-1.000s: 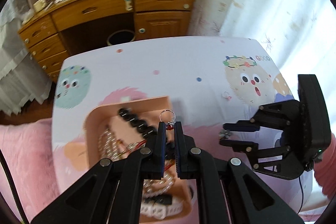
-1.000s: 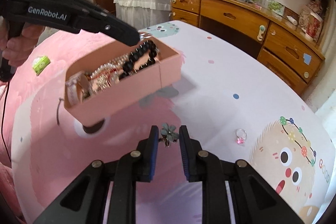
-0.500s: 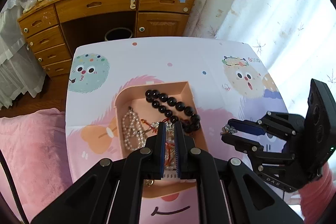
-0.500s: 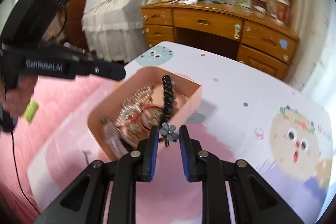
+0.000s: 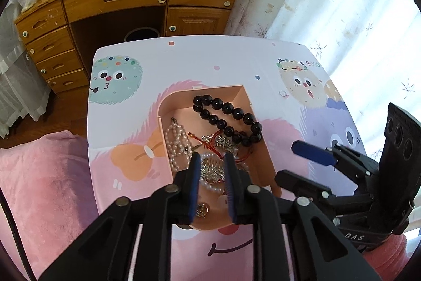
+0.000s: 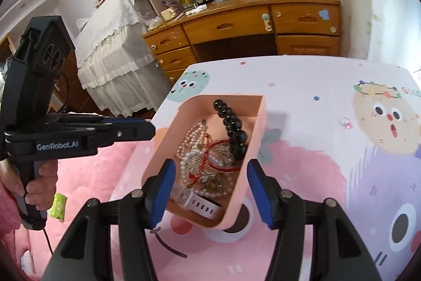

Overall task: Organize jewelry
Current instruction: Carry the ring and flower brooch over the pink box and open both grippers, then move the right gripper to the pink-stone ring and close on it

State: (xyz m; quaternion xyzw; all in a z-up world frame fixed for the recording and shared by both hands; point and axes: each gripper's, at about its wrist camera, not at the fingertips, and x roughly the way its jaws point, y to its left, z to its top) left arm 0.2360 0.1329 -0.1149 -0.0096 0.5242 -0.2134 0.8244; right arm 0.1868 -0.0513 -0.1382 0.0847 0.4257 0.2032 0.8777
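A pink open box (image 5: 243, 92) (image 6: 259, 123) sits on the cartoon-print table and holds a black bead bracelet (image 5: 229, 120) (image 6: 232, 127), pearl strands (image 5: 177, 141) (image 6: 192, 138), a red cord piece, metal brooches and a white watch strap (image 6: 197, 203). My left gripper (image 5: 210, 173) is open and empty above the box's near end. My right gripper (image 6: 209, 185) is wide open and empty over the box's near end. A small pink-stone ring (image 5: 283, 94) (image 6: 346, 121) lies on the table right of the box.
A wooden desk with drawers (image 5: 126, 4) (image 6: 236, 28) stands beyond the table. A pink blanket (image 5: 39, 188) lies left of the table. A curtain (image 5: 329, 4) hangs at the right. A green packet (image 6: 59, 206) lies on the blanket.
Both grippers moved over the box and opened. The ring held by the left and the flower piece held by the right are no longer between the fingers.
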